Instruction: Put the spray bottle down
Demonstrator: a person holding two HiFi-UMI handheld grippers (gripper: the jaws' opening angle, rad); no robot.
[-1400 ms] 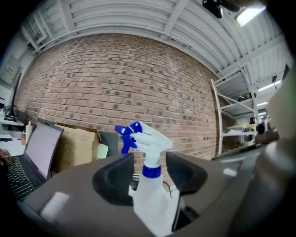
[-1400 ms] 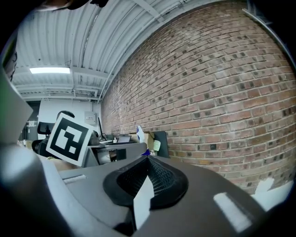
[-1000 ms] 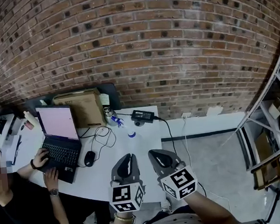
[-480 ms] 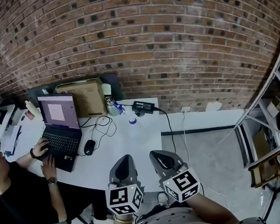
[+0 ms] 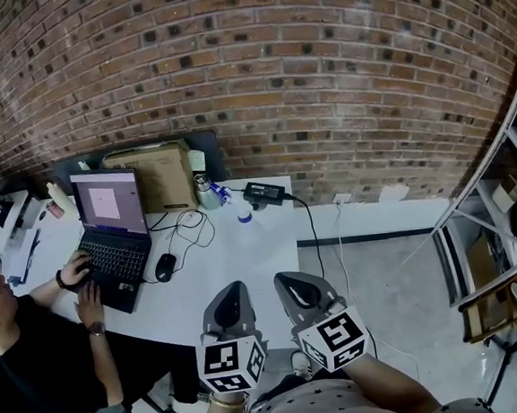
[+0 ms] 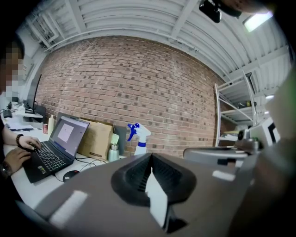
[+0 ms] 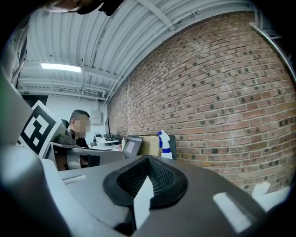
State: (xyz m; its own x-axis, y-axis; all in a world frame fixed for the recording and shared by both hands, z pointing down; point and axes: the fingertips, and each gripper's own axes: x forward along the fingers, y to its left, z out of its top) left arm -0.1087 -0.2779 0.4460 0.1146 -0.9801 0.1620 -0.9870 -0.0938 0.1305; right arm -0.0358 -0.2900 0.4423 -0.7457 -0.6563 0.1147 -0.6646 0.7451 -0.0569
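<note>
The white spray bottle [image 5: 244,216] with a blue trigger stands upright on the white table [image 5: 246,265], near its far edge. No gripper touches it. It also shows far ahead in the left gripper view, spray bottle [image 6: 140,139], and in the right gripper view, spray bottle [image 7: 164,145]. My left gripper [image 5: 232,290] and right gripper [image 5: 289,283] hang side by side at the table's near edge, well short of the bottle. Both are shut with nothing between their jaws, as the left gripper [image 6: 150,159] and right gripper [image 7: 148,162] show in their own views.
A person [image 5: 37,346] types on a laptop [image 5: 110,236] at the table's left. A mouse [image 5: 165,268], cables, a cardboard box [image 5: 152,176], a metal flask [image 5: 205,195] and a power adapter [image 5: 265,193] lie near the brick wall. A metal rack [image 5: 505,251] stands at right.
Both grippers have drawn back from over the table to its near edge. The spray bottle has stayed standing where it was.
</note>
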